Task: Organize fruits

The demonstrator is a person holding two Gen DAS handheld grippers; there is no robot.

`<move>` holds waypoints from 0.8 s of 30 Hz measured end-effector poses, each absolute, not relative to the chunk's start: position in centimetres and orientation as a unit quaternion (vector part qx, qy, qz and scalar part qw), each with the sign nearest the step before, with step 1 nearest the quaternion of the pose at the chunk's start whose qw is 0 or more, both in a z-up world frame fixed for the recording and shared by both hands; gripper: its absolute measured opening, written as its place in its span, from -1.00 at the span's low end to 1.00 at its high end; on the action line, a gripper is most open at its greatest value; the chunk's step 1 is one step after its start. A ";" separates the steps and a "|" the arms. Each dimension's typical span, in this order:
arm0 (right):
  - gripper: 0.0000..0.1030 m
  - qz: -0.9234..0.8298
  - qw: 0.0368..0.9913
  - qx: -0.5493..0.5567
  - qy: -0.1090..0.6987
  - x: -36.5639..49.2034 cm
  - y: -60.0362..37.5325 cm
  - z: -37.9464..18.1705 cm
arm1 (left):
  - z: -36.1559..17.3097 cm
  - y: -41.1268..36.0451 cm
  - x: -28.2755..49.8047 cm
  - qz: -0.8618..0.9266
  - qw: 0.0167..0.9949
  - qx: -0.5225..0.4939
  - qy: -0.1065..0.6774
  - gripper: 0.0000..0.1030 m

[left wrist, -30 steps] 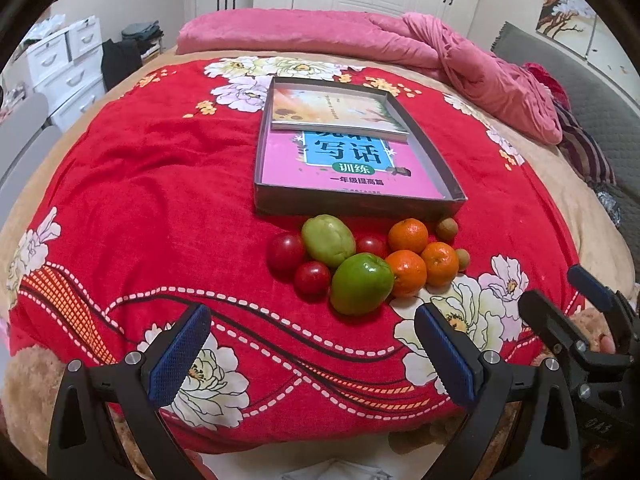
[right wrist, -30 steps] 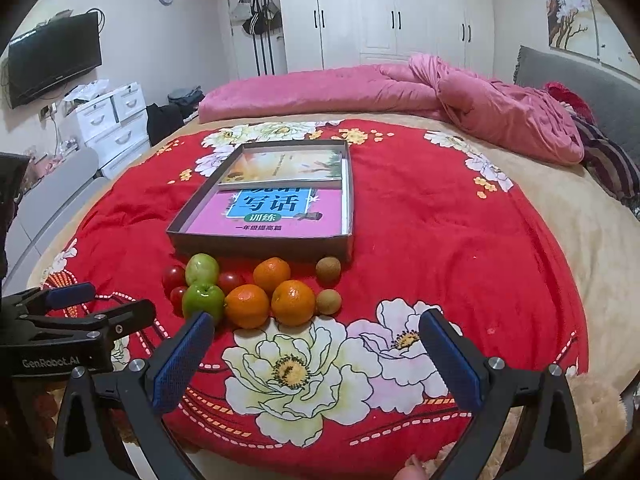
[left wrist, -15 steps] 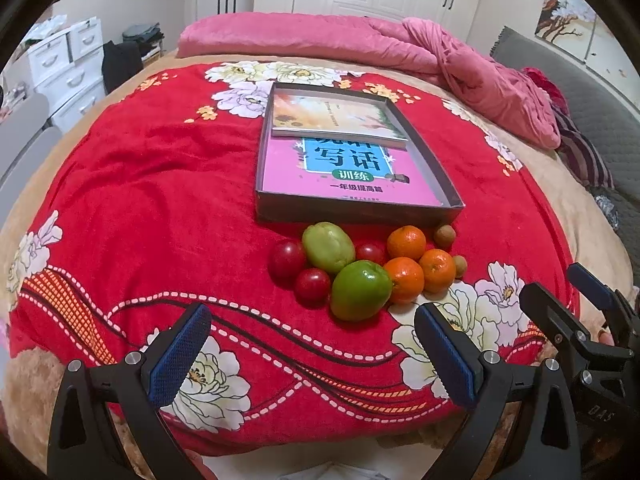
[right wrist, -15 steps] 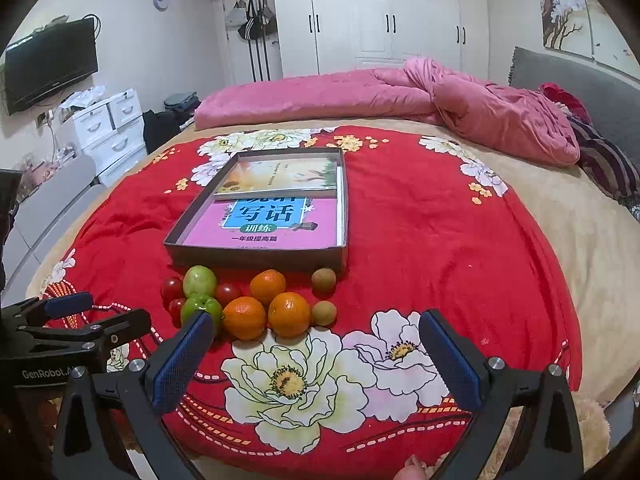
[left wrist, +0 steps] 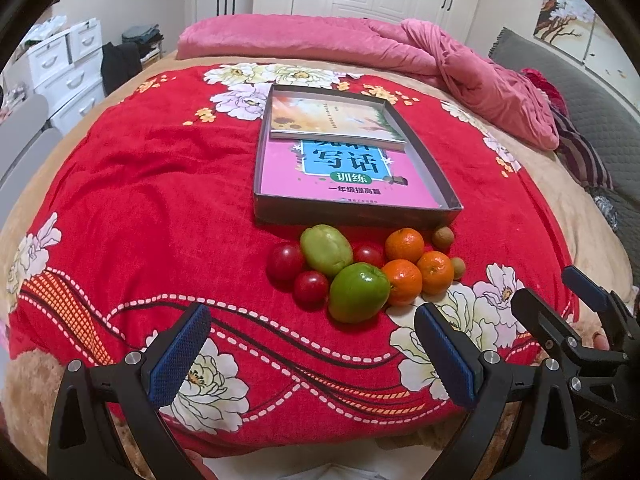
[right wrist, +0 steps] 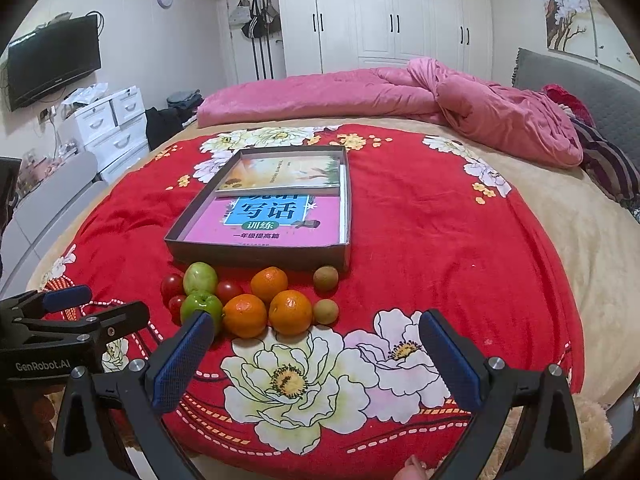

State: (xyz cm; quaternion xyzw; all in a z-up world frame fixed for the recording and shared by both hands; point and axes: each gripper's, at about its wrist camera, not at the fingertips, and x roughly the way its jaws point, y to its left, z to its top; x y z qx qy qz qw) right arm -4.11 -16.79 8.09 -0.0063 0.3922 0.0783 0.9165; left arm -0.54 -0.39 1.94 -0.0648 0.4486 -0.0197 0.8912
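Observation:
A cluster of fruit lies on the red floral blanket just in front of a shallow grey box (left wrist: 352, 211) (right wrist: 256, 254). It holds two green fruits (left wrist: 358, 292) (right wrist: 201, 306), three oranges (left wrist: 404, 245) (right wrist: 290, 312), three small red fruits (left wrist: 285, 262) (right wrist: 172, 285) and two small brown fruits (left wrist: 443, 237) (right wrist: 325, 278). The box holds a pink book (left wrist: 348, 176) and a second book. My left gripper (left wrist: 316, 354) is open and empty, short of the fruit. My right gripper (right wrist: 316, 360) is open and empty, near the front edge.
A pink quilt (right wrist: 400, 92) lies bunched at the far side of the bed. White drawers (right wrist: 108, 120) and a TV (right wrist: 52, 60) stand at the left. A grey headboard (right wrist: 580, 84) is at the right. Each gripper shows in the other's view (left wrist: 580, 336) (right wrist: 60, 320).
Both cameras have pulled back and tilted up slightly, so the fruit and box sit a little farther away. Both grippers stay open and empty. The fruit has not moved.

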 end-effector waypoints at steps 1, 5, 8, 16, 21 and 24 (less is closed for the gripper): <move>1.00 0.079 0.916 -0.007 0.392 -4.1 -16.8 8.1 | 1.9 -0.4 -0.5 -0.020 0.891 -0.065 0.449 0.97; 1.00 0.082 0.916 -0.011 0.392 -4.1 -16.6 7.9 | 1.9 -0.3 -0.5 -0.021 0.890 -0.070 0.450 0.97; 1.00 0.085 0.916 -0.011 0.392 -4.1 -16.5 7.8 | 1.8 -0.3 -0.4 -0.022 0.889 -0.074 0.451 0.97; 1.00 0.088 0.915 -0.013 0.394 -3.8 -16.8 7.3 | 0.9 0.1 0.1 -0.025 0.882 -0.082 0.463 0.97; 1.00 0.098 0.910 -0.012 0.402 -3.3 -17.1 6.7 | -0.1 0.2 0.6 -0.039 0.872 -0.086 0.480 0.97; 1.00 0.105 0.906 -0.019 0.408 -3.0 -17.1 6.3 | -0.5 -0.1 0.9 -0.052 0.867 -0.084 0.488 0.97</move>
